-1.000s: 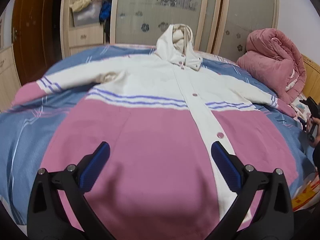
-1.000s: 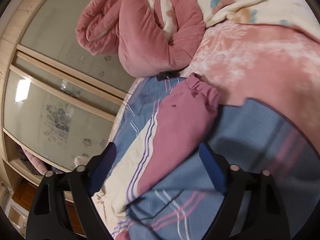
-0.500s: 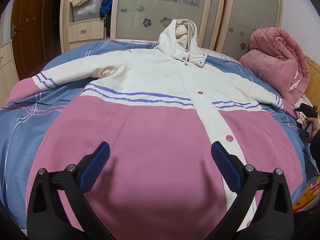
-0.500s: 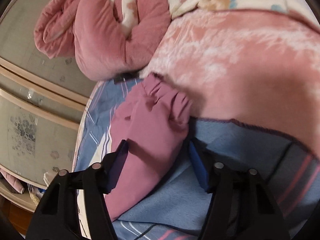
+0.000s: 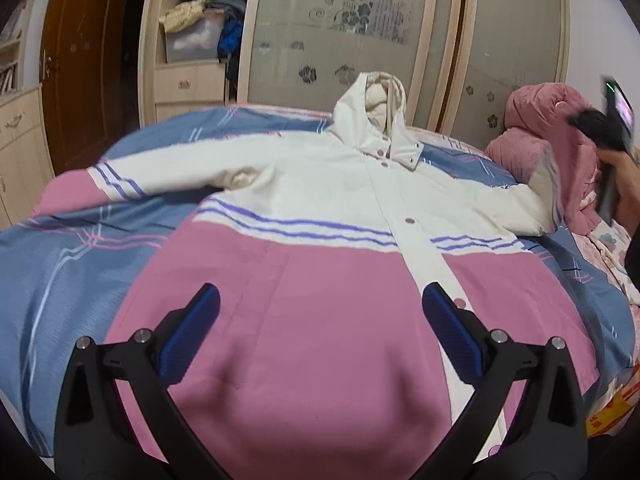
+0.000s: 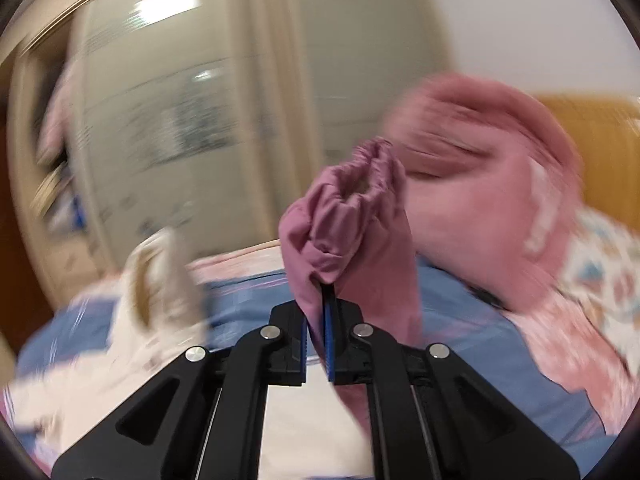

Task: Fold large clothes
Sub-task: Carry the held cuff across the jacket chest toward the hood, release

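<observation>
My left gripper (image 5: 320,330) is matt black plastic with ribbed blue pads (image 5: 188,340) and bright metal screws. The coat (image 5: 320,280) is smooth, matt cloth in pink and cream. The bedsheet (image 5: 72,264) is woven cloth. The far wardrobe doors (image 5: 340,24) are frosted glass in pale wood frames.

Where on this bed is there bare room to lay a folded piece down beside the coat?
Bare blue sheet lies left of the coat's pink body, below its left sleeve. A narrower strip runs along the coat's right edge. The right side is crowded by the pink quilt and the lifted sleeve cuff in the right tool.
</observation>
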The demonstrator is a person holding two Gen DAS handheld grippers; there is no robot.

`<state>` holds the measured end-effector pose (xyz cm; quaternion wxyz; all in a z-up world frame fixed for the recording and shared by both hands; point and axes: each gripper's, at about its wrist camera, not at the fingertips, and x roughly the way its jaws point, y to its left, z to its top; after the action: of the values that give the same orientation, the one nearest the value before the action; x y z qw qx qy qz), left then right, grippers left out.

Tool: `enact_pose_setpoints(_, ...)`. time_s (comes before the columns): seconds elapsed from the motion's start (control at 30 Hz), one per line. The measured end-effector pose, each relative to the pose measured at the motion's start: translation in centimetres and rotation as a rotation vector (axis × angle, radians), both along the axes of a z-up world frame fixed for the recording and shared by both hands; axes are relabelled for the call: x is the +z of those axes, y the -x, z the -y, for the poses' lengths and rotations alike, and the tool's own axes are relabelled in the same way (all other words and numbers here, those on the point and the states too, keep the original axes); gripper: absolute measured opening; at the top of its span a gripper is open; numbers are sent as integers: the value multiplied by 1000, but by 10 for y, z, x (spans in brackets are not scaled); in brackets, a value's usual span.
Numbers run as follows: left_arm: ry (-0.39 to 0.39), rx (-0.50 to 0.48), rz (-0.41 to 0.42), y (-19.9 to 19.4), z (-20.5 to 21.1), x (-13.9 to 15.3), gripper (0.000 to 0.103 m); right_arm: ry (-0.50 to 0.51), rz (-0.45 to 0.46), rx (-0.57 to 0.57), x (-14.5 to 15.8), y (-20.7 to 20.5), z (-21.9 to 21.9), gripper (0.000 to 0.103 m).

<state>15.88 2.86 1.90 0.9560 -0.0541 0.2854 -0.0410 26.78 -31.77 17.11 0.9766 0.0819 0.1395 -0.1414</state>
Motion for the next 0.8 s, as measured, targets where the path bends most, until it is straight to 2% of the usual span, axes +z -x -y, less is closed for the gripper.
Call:
enact_pose_setpoints(0.07, -10, 1, 26, 5, 1, 6, 101, 69, -39, 78, -8, -13, -51, 7)
enact_pose_setpoints(0.17, -16, 3, 59, 12, 0, 13, 101, 190, -133, 191, -42, -29, -130, 7)
enact_pose_setpoints(0.27, -18, 2, 71, 15, -2, 16, 101, 280, -277, 280, -99, -48, -193, 7)
enact_pose_setpoints(0.37, -7, 7, 60, 15, -9, 16, 101, 323, -372, 302, -142, -60, -225, 7)
enact_pose_setpoints(0.47, 10, 13, 53, 14, -16, 16, 101, 283, -454, 301, -169, -73, -228, 11)
enact_pose_setpoints(0.5, 12, 15, 55, 14, -17, 17, 101, 262, -486, 304, -179, -75, -229, 16)
enact_pose_setpoints(0.57, 14, 16, 53, 13, -19, 17, 101, 245, -518, 331, -185, -76, -232, 42)
enact_pose_setpoints(0.6, 16, 14, 51, 13, -20, 17, 101, 225, -520, 358, -185, -71, -237, 81)
enact_pose_setpoints(0.63, 18, 11, 48, 13, -20, 17, 101, 197, -512, 388, -181, -64, -238, 99)
enact_pose_setpoints(0.7, 15, 1, 41, 13, -20, 17, 101, 176, -469, 409, -171, -40, -241, 99)
enact_pose_setpoints(0.8, 10, -10, 39, 16, -18, 17, 101, 80, -401, 420, -150, 0, -236, 99)
